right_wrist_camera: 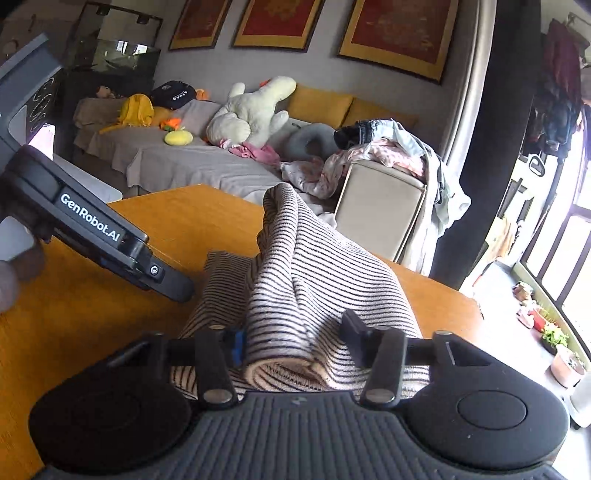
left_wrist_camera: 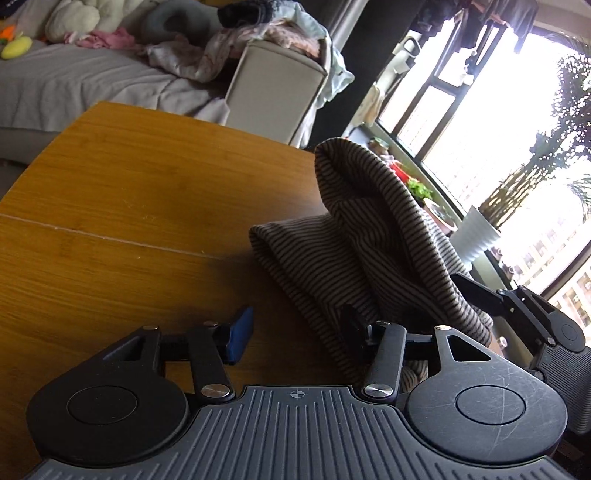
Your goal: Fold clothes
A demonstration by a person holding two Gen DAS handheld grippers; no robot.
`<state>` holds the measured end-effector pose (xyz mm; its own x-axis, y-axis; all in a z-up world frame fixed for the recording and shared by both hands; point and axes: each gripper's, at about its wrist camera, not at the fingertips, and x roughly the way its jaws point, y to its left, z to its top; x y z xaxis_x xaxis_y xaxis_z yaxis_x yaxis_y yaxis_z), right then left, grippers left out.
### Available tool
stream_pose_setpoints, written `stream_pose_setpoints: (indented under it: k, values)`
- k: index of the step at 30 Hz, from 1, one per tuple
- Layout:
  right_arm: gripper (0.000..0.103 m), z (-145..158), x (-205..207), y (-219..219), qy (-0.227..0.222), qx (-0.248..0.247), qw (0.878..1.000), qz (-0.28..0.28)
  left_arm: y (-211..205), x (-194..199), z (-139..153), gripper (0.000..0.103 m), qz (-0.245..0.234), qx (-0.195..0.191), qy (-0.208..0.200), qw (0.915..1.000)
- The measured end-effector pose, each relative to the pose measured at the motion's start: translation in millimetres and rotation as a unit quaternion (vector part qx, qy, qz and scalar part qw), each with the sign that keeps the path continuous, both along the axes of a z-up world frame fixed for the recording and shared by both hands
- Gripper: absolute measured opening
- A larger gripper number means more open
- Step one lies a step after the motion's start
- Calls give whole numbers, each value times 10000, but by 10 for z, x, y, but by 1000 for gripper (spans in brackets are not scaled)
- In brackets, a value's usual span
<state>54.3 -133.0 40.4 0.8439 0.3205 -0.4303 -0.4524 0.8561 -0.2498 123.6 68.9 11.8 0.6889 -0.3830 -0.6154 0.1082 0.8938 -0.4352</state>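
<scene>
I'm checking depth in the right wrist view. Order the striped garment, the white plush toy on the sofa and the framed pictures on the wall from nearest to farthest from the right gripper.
1. Striped garment: between the fingers of the right gripper, on the table.
2. White plush toy: on the sofa beyond the table, left of centre.
3. Framed pictures: on the wall behind the sofa, at the top.

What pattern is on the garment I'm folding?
The knit garment has thin dark stripes on a pale beige ground, clearest in the right wrist view.
</scene>
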Motion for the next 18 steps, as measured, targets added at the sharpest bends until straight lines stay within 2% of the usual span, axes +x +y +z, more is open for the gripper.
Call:
stream_pose_setpoints:
  k: [1,3,4,6,9,12,14,16,18]
  values:
    - [27,25,6,-38,1,57,10000,4,-19,11,-11,56,-91,-126,44,9999]
    - [22,131,0,-104,-58,158,9998,65,-51,41,-66,50,-314,-447,185,9983]
    - [21,200,-3,-145,-79,253,9996,102,-71,54,-92,45,-411,-569,242,9972]
    - [19,391,-18,-251,-79,605,9979,211,-122,74,-133,43,-530,-614,281,9963]
    - [18,605,-67,-360,187,1054,9928,533,-184,126,-209,40,-651,-699,378,9947]
    - [18,541,-118,-343,634,1118,9886,784,-220,164,-257,39,-687,-770,373,9940]
    - [18,357,-143,-266,839,911,9892,779,-217,169,-274,40,-699,-803,378,9936]
    - [18,197,-182,-180,888,751,9905,727,-182,167,-270,38,-649,-772,395,9941]
    - [22,111,-241,-81,739,500,9934,726,-125,162,-248,40,-548,-698,403,9952]
